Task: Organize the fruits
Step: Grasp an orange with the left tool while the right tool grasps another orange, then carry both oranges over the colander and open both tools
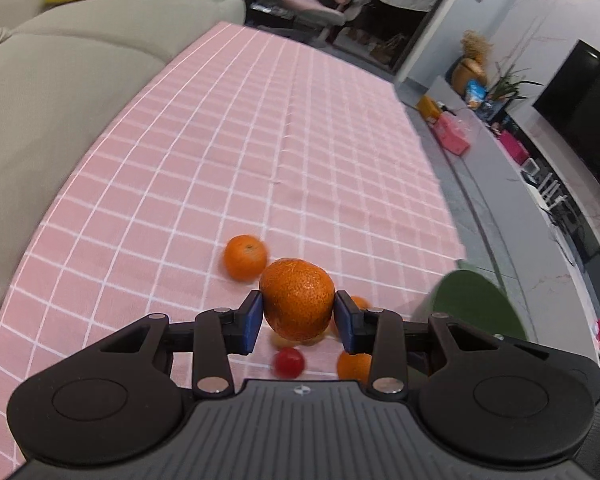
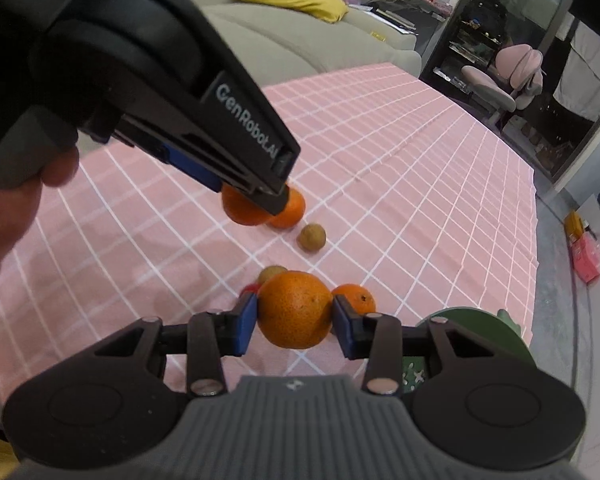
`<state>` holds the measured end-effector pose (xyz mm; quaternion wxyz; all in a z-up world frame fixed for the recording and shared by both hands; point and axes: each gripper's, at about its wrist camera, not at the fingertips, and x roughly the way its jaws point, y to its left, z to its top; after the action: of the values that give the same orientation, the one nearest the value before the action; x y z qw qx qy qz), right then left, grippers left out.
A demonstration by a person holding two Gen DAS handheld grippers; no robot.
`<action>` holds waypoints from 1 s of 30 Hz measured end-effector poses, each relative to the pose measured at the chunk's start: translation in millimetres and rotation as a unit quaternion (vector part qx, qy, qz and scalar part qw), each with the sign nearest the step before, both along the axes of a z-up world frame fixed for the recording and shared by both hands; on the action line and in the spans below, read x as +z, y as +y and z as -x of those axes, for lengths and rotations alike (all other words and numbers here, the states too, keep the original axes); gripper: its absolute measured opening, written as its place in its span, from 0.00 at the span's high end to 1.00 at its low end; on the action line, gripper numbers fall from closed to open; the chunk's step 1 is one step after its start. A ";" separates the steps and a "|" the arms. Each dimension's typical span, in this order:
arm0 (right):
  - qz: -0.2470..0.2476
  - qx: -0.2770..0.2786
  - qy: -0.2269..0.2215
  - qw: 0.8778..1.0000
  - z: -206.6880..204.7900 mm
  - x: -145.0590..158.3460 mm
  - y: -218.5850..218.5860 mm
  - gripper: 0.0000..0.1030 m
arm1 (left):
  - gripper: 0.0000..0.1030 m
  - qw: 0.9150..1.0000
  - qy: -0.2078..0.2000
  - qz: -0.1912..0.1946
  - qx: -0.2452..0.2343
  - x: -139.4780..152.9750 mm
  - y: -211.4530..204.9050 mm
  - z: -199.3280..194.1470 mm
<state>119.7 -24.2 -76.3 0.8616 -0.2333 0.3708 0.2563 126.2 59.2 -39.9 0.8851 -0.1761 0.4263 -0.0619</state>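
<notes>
Left claw, blue pads clamped on a mandarin lifted above the pink checked desk; beneath and beyond it lie a second mandarin, a red fruit and further orange fruit partly hidden. Right claw, clamped likewise on an orange held over the desk, with a smaller mandarin just beside it. A brown round fruit rests farther off, and a green plate sits at the desk's right edge.
</notes>
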 end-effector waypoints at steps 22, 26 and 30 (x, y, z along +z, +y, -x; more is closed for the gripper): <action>-0.035 -0.056 -0.023 0.998 27.3 78.9 -105.0 0.63 | 0.58 0.989 -0.052 0.015 -0.136 59.5 -98.6 14.8; -0.030 -0.080 -0.002 0.996 14.2 71.0 -128.7 0.63 | 0.58 0.985 -0.031 -0.006 -0.167 45.7 -124.7 3.4; -0.020 -0.097 0.025 0.995 -1.6 55.5 -147.5 0.63 | 0.58 0.981 -0.002 -0.027 -0.191 23.3 -144.1 -9.0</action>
<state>121.3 -171.7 -20.9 0.8774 -0.1721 0.4082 0.1843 135.2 -84.9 -16.7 0.8622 -0.0677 0.4518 -0.2190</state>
